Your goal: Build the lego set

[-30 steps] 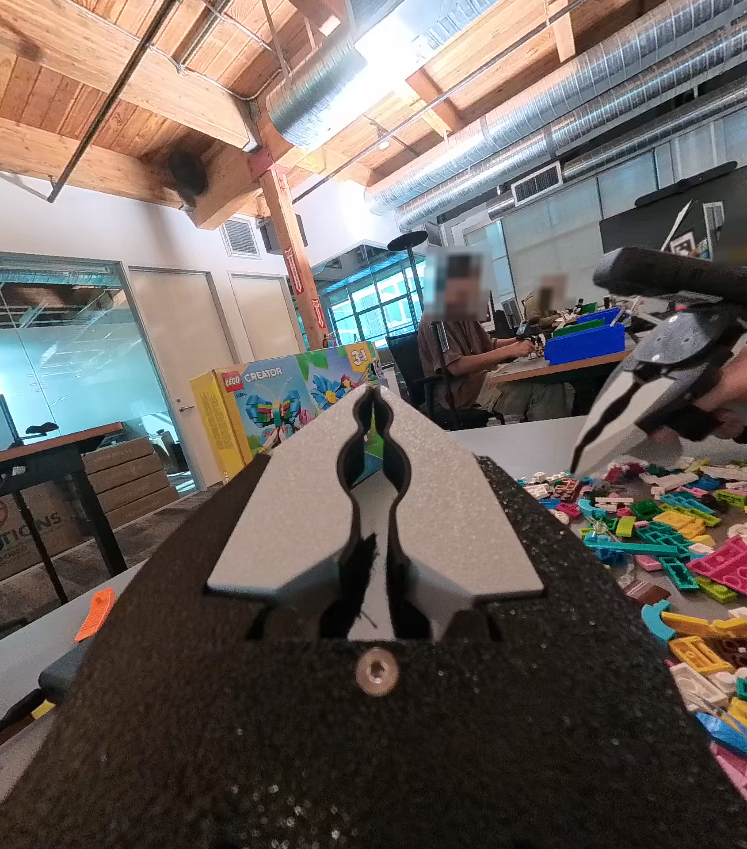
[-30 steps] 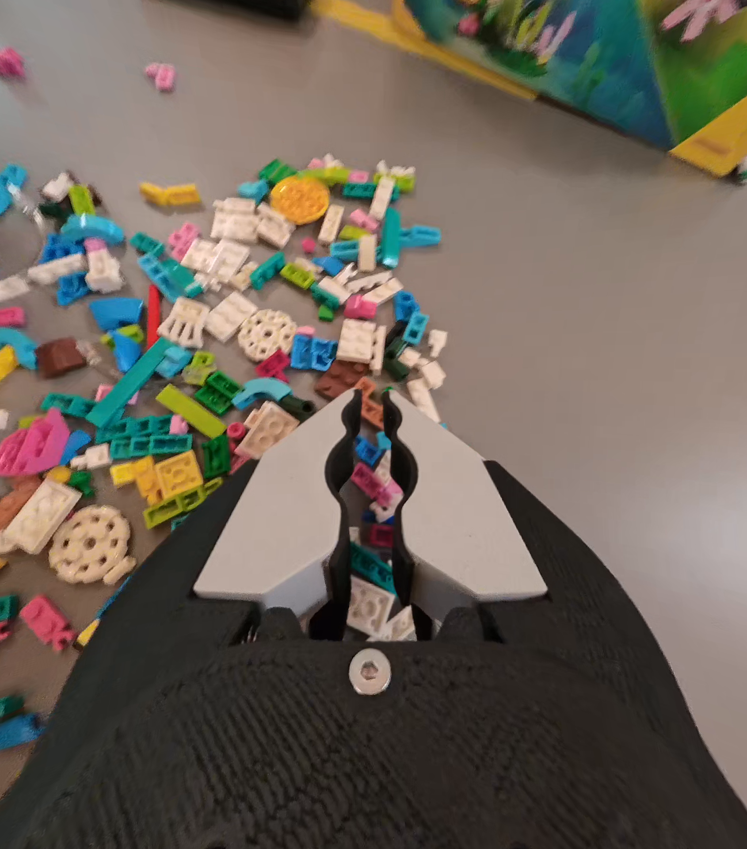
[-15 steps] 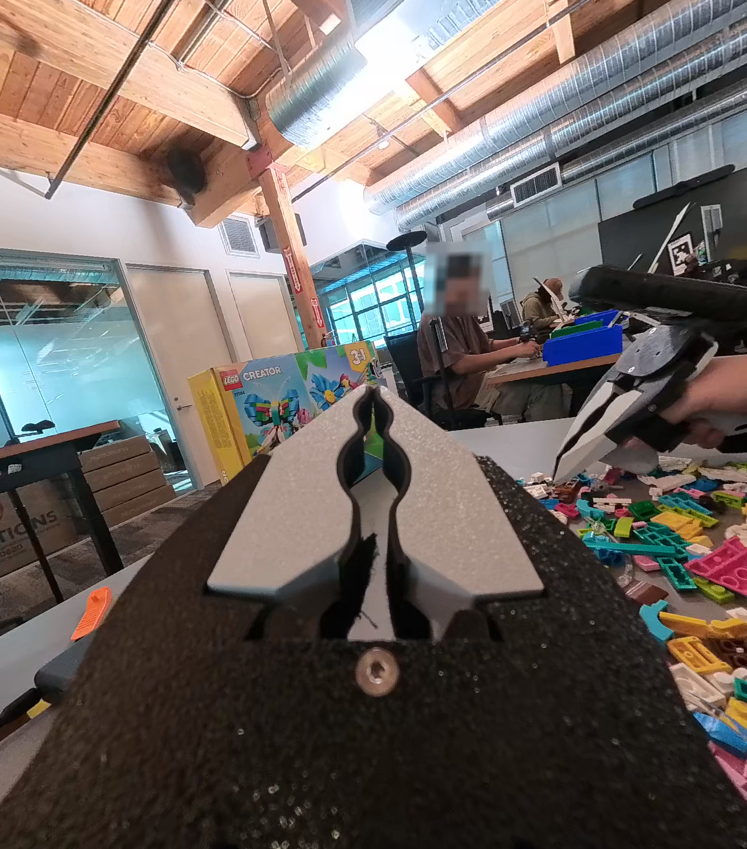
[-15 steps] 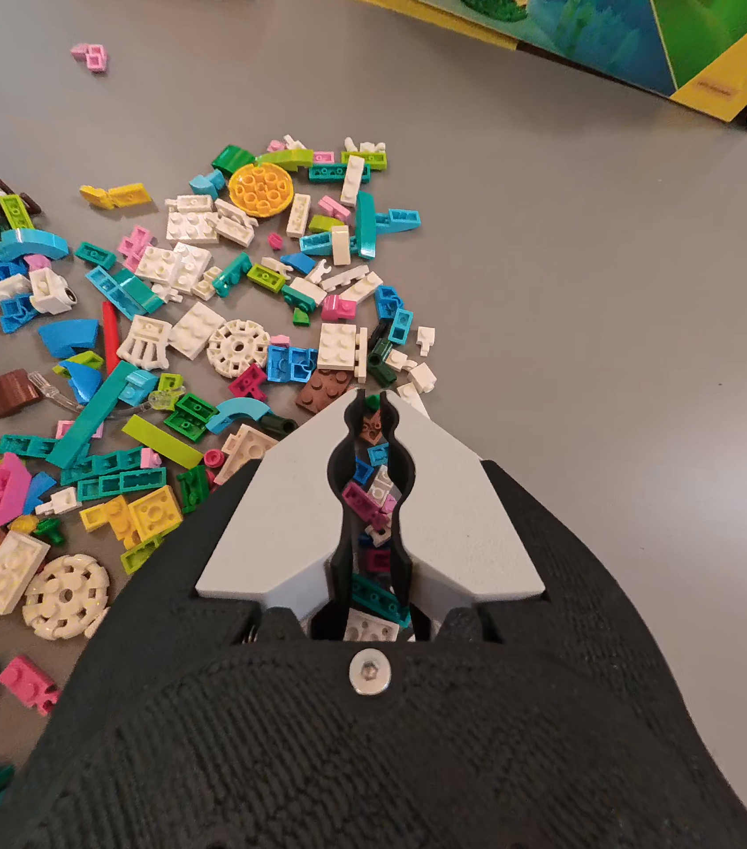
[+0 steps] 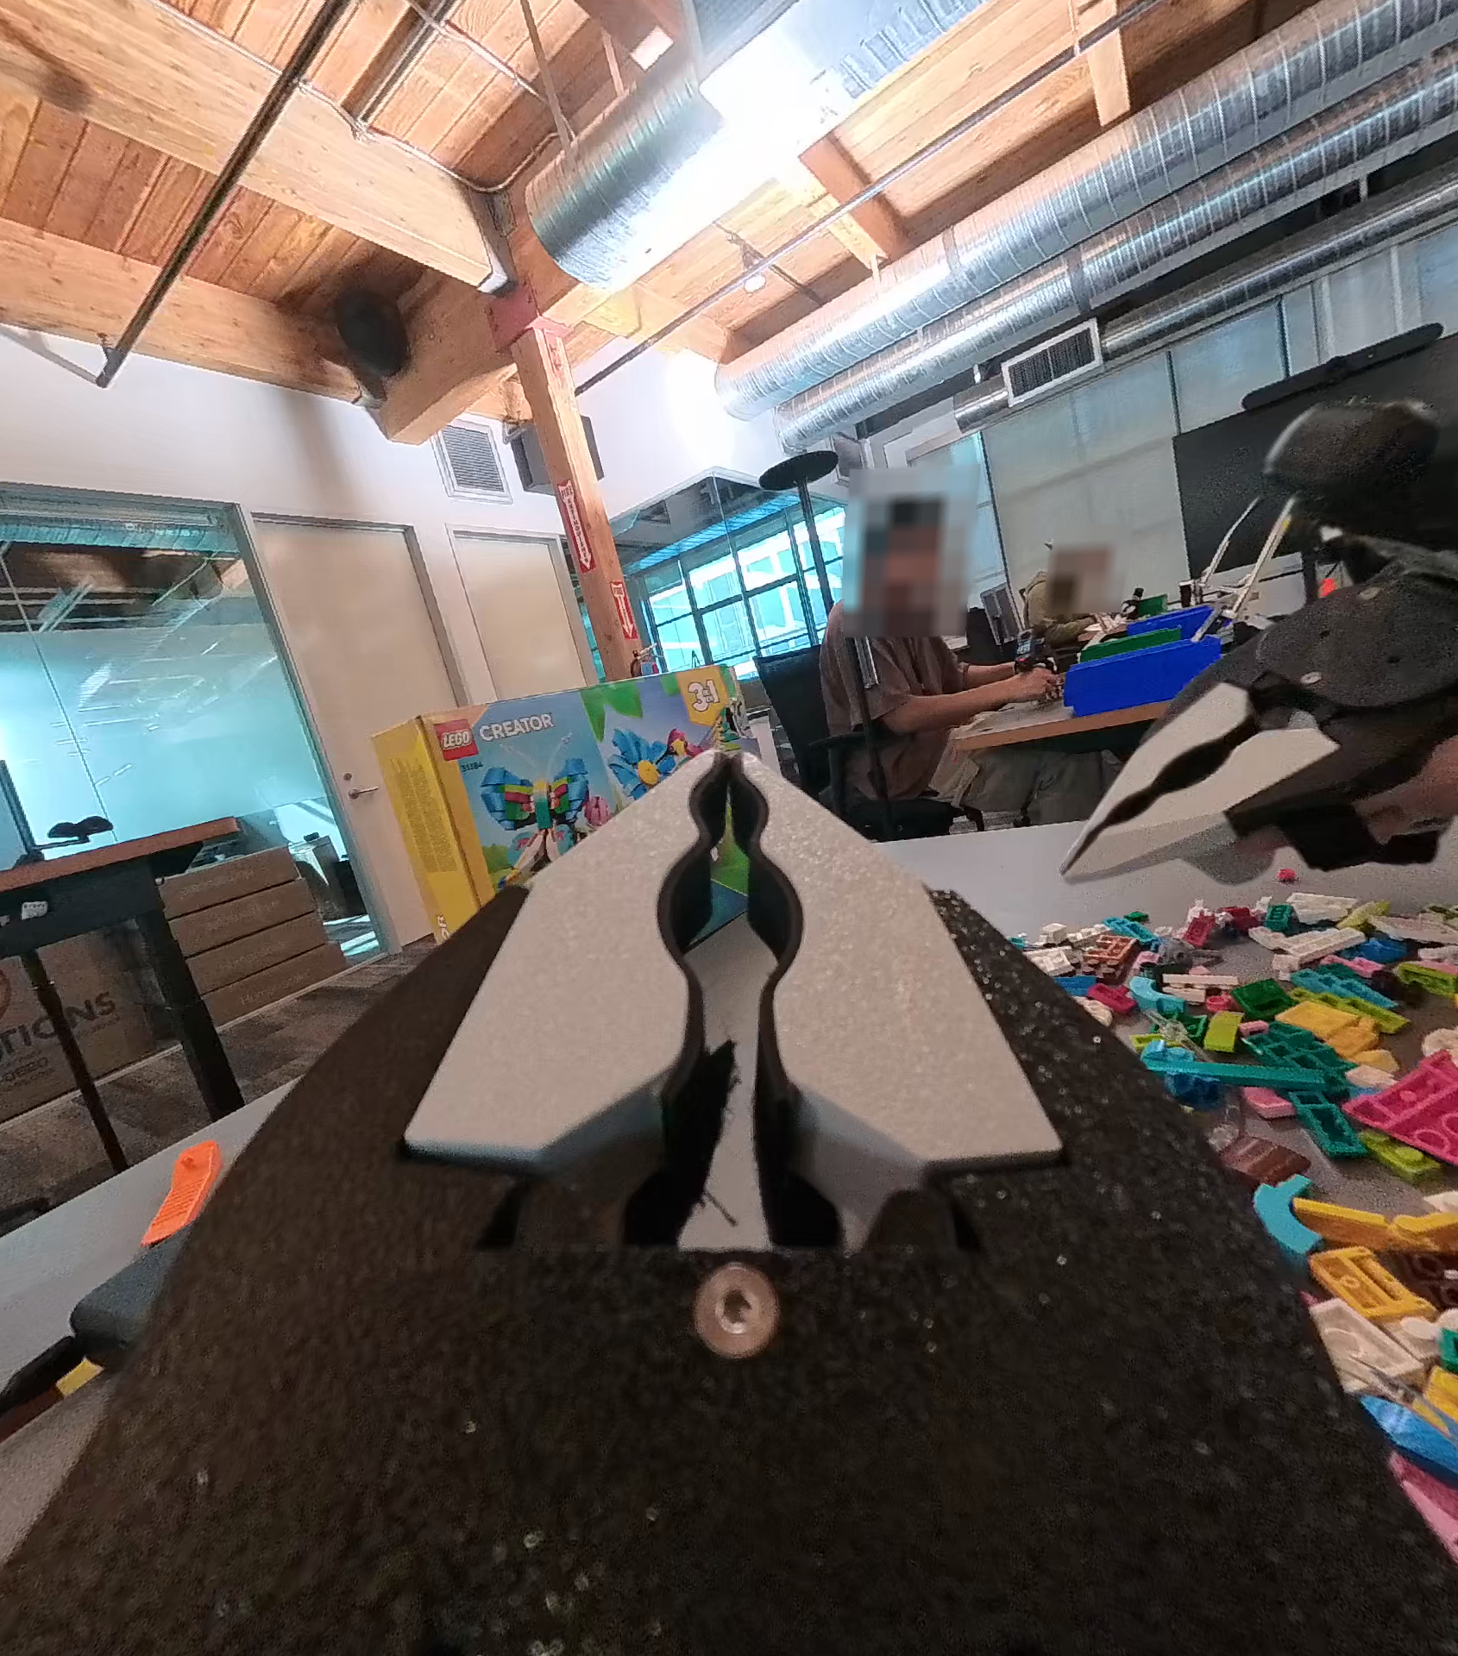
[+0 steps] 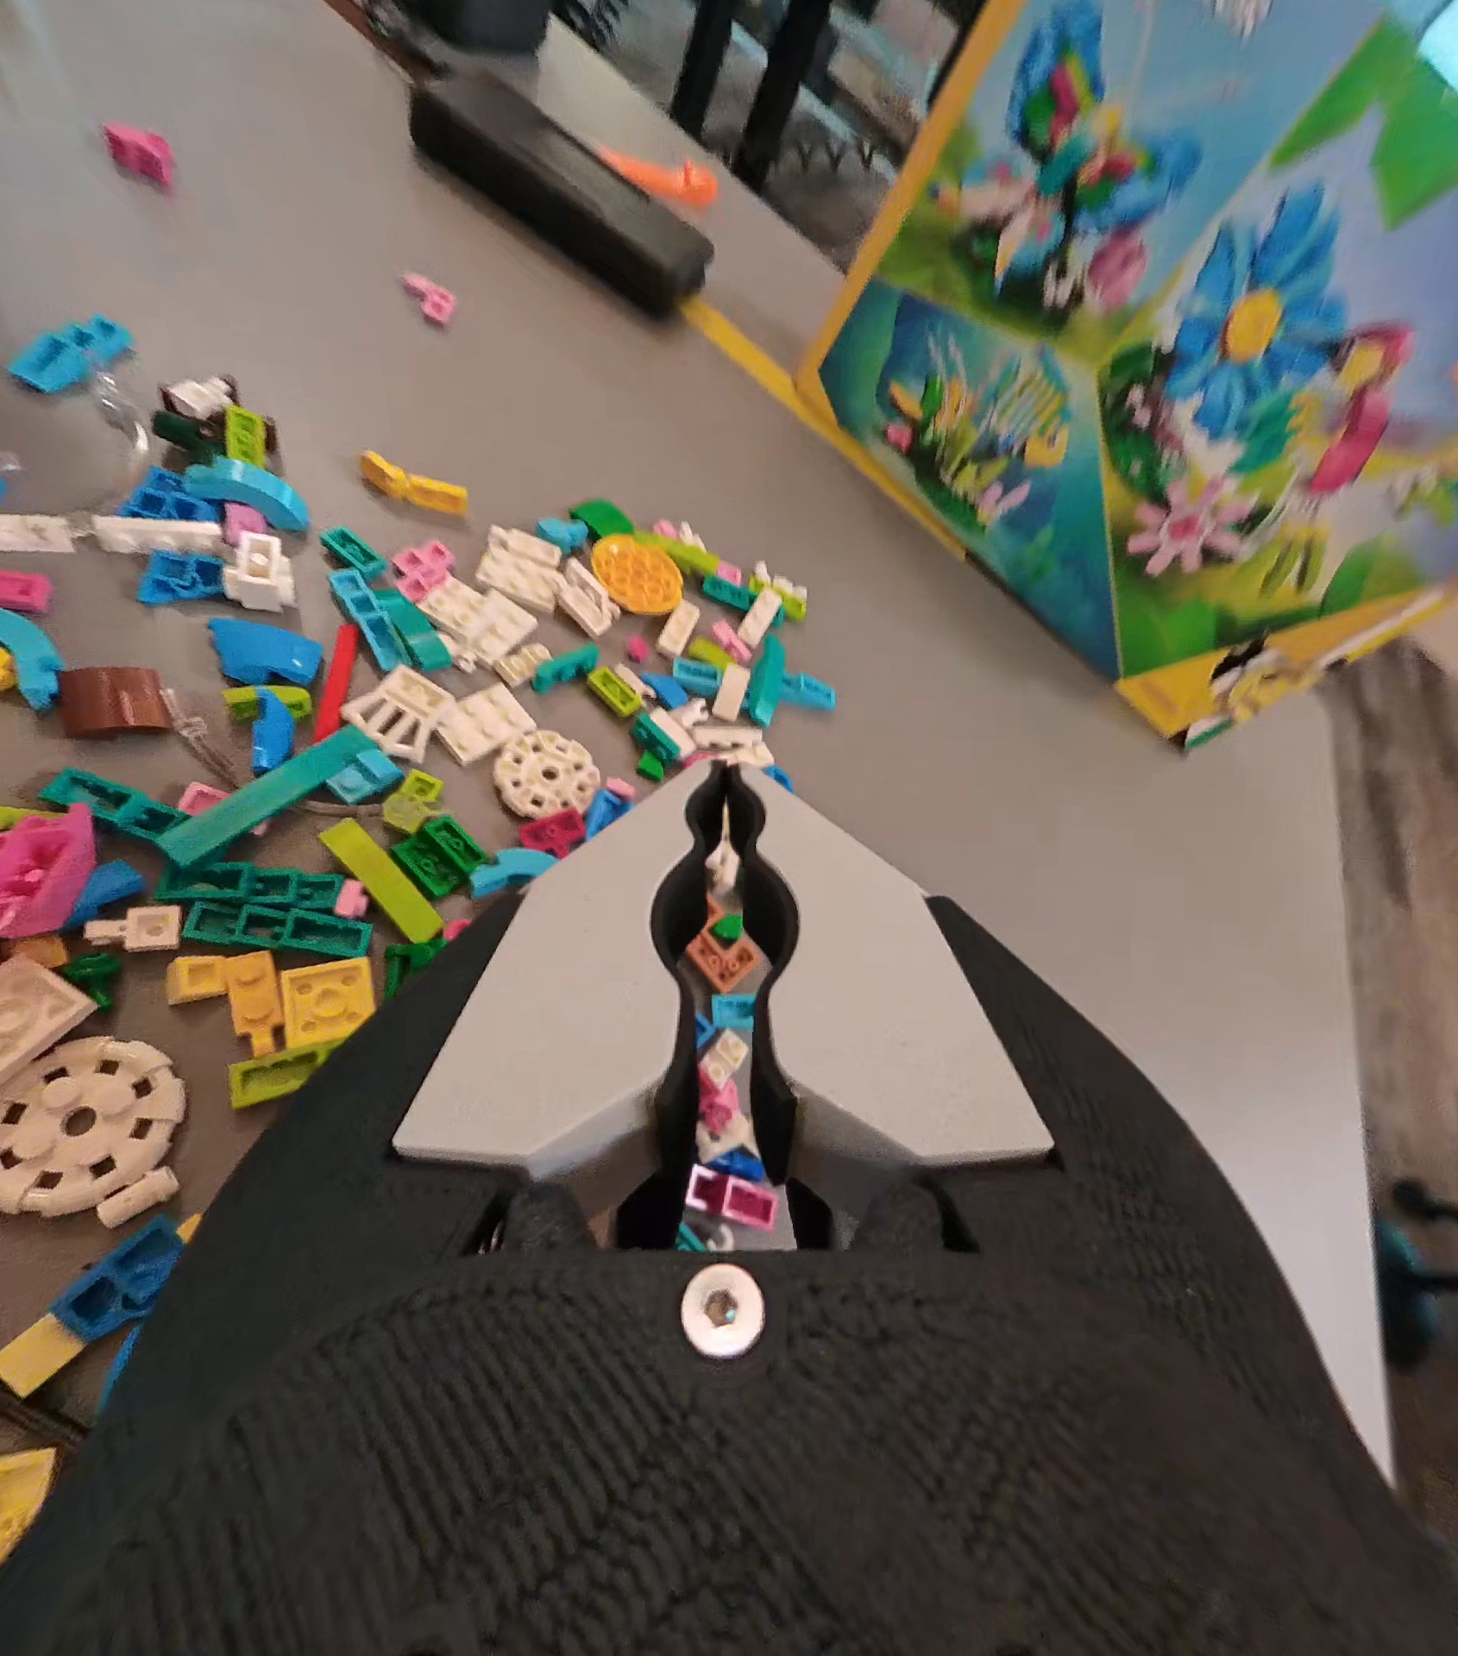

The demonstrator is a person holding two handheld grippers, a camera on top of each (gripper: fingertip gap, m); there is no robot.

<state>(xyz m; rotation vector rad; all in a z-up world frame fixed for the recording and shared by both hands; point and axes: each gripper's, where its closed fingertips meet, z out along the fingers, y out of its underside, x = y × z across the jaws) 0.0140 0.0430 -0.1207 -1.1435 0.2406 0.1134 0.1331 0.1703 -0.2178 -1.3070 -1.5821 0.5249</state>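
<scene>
Several loose lego pieces in many colours lie spread on the grey table. They also show at the right of the left wrist view. My right gripper is shut, its tips together above the right edge of the pile. I see no piece pinched at the tips. In the left wrist view the right gripper hangs above the far end of the pile, held by a hand. My left gripper is shut and empty, raised to the left of the pile and pointing at the set's box.
The colourful set box stands on the table beyond the pile. An orange tool lies by a black object near the far table edge. A person sits at another desk behind. The table edge runs at the right. The tips of one gripper are about 20 cm away from the tips of the other. The black object is closer to my left gripper, around 20 cm from its tips; the right tips are 30 cm off.
My right gripper's jaws went from a narrow gap to shut. It rose off the pile and tilted up toward the box. My left gripper stayed still and shut.
</scene>
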